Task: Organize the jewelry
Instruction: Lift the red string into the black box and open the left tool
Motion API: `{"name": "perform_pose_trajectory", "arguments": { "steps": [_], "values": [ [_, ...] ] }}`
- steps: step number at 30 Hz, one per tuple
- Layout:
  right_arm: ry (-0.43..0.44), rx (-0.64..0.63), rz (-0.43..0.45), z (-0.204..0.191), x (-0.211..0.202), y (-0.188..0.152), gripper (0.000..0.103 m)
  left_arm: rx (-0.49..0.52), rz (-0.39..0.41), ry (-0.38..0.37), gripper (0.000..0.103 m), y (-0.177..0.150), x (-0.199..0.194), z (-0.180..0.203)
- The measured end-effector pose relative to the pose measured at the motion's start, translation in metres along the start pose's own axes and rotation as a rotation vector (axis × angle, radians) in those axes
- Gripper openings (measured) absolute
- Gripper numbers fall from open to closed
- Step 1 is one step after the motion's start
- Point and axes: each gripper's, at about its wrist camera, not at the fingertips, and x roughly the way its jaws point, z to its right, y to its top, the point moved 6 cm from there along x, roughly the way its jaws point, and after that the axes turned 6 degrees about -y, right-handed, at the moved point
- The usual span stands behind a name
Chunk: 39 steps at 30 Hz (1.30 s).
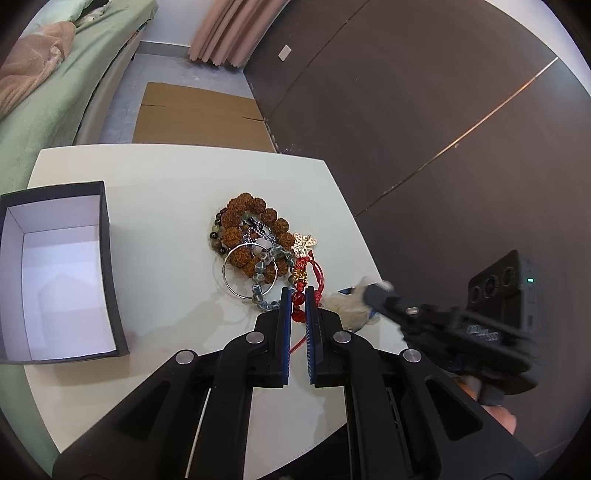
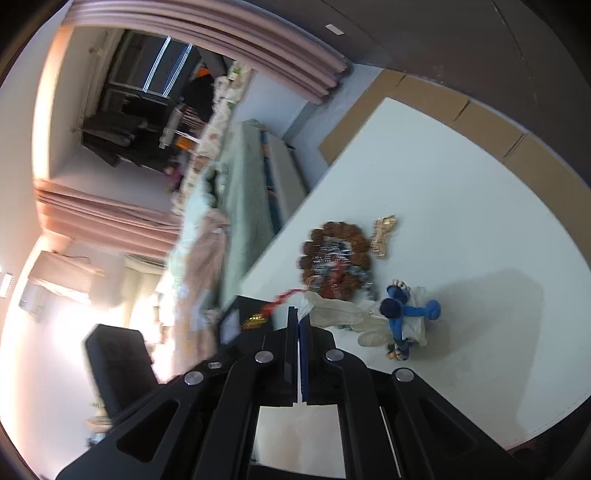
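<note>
Left gripper [image 1: 298, 295]: our jaws are closed on the red beaded bracelet [image 1: 300, 291]; red beads sit pinched between the blue pads, and a thin red cord hangs down behind them.
Right gripper [image 2: 298, 314]: our jaws are closed to a thin slit, pinching the edge of the cream feather ornament [image 2: 334, 312]; in the left wrist view this gripper comes in from the right, its tip over the same fluffy piece at the table's near right edge.
Red beaded bracelet: it runs from our left pads up toward the pile, with gold beads and a red cord loop just beyond the fingertips.
Jewelry pile [image 1: 255, 240]: it lies near the middle of the white table [image 1: 166, 184]; a brown seed-bead bracelet [image 1: 251, 210] rings darker and green beads, a silver bangle [image 1: 243, 271] leans against its near side, and a strand of grey faceted beads curls beside the bangle.
Gold butterfly piece [image 1: 304, 243]: it is just right of the brown beads, touching the red cord.
Feather ornament: cream plumes with blue beads and blue cord [image 2: 400, 317], just beside the pile.
Box [image 1: 107, 258]: dark outside, white inside, open-topped, at the table's left edge, well apart from the pile.
Surroundings: a green-covered bed [image 1: 55, 110], pink curtains [image 1: 229, 29], flattened cardboard [image 1: 199, 114] on the floor.
</note>
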Motion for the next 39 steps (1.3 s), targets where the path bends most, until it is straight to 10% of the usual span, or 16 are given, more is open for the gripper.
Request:
{"name": "perform_pose_trajectory", "arguments": {
  "steps": [9,39],
  "values": [
    [-0.141,-0.023,-0.062,0.003,0.038,-0.005,0.001,-0.008,0.015,-0.006,0.008,0.003,-0.011,-0.005],
    [0.109,-0.334,0.053,-0.174,-0.01,-0.001,0.001,-0.083,0.224,0.049,0.008,0.031,-0.121,-0.072]
  ]
}}
